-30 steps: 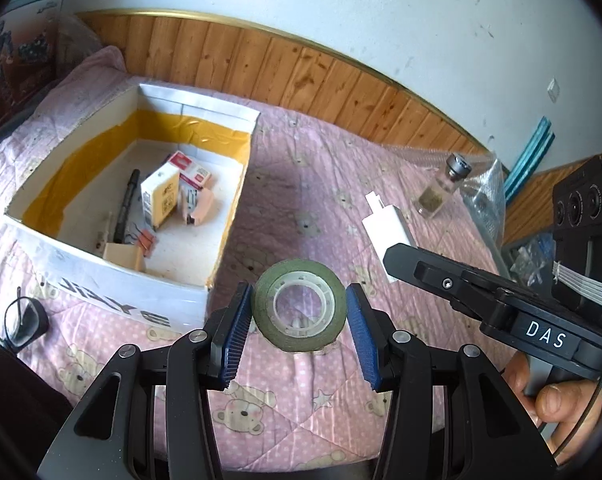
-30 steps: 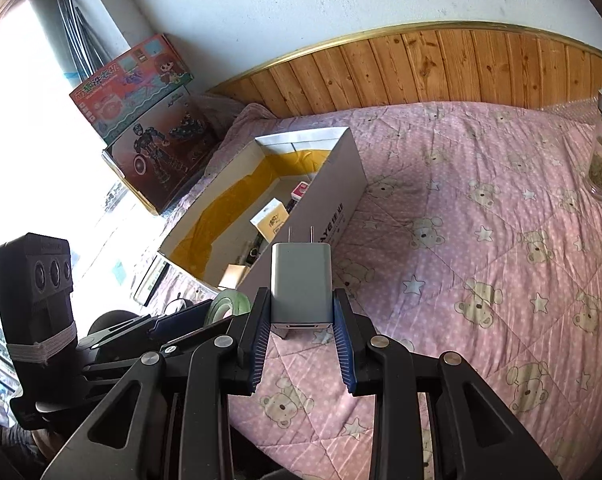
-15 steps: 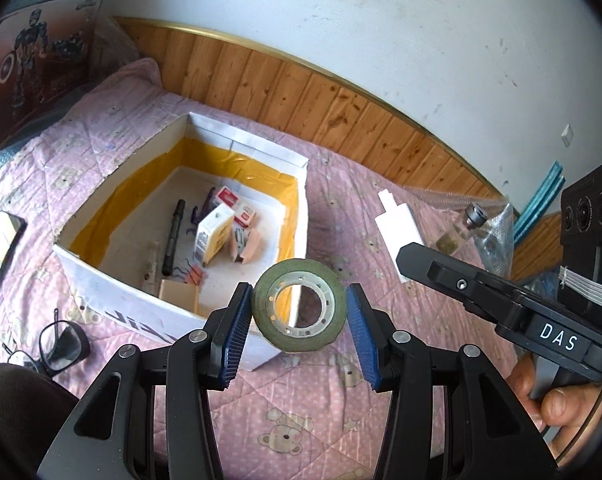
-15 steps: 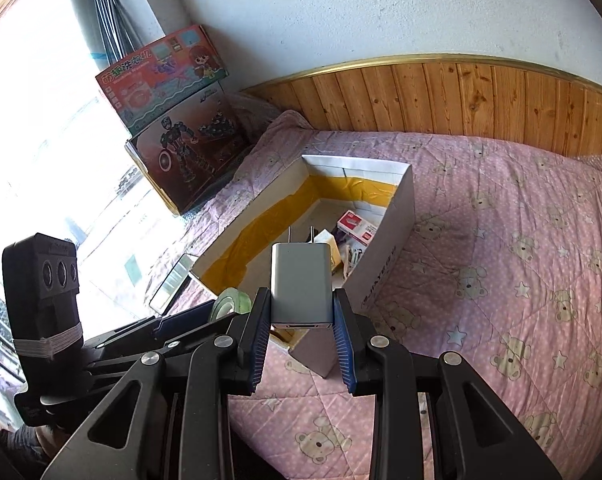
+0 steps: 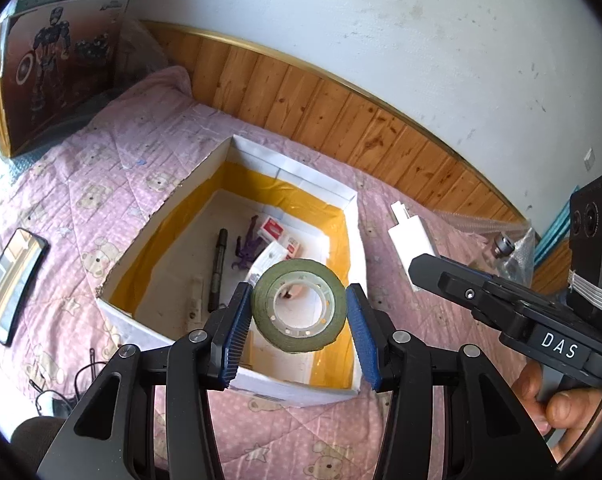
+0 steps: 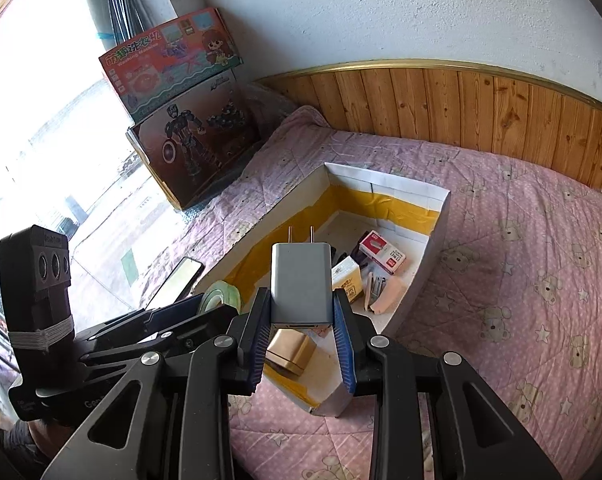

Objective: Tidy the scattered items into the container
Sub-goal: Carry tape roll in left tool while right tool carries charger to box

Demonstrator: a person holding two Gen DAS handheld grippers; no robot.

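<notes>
My left gripper point(image 5: 299, 322) is shut on a green tape roll point(image 5: 299, 305) and holds it above the near part of the open white box point(image 5: 349, 196) with yellow inner lining. My right gripper point(image 6: 302, 324) is shut on a white plug charger point(image 6: 301, 282), prongs pointing away, above the box's point(image 6: 441, 216) near left end. The charger also shows in the left wrist view point(image 5: 411, 242), and the tape in the right wrist view point(image 6: 217, 298). The box holds a black pen point(image 5: 217, 270), a red-white packet point(image 6: 382, 251), a yellow-white carton point(image 6: 347, 278) and other small items.
The box sits on a pink teddy-print quilt point(image 6: 521, 280). A phone point(image 5: 11, 284) and glasses point(image 5: 53, 396) lie on the quilt left of the box. A small glass bottle point(image 5: 503, 248) stands at the right. Toy boxes point(image 6: 189, 120) lean by the window. Wooden panelling point(image 5: 341, 120) lines the wall.
Both grippers have risen and moved toward the box with their loads; they now hang over it, and the view looks down into it.
</notes>
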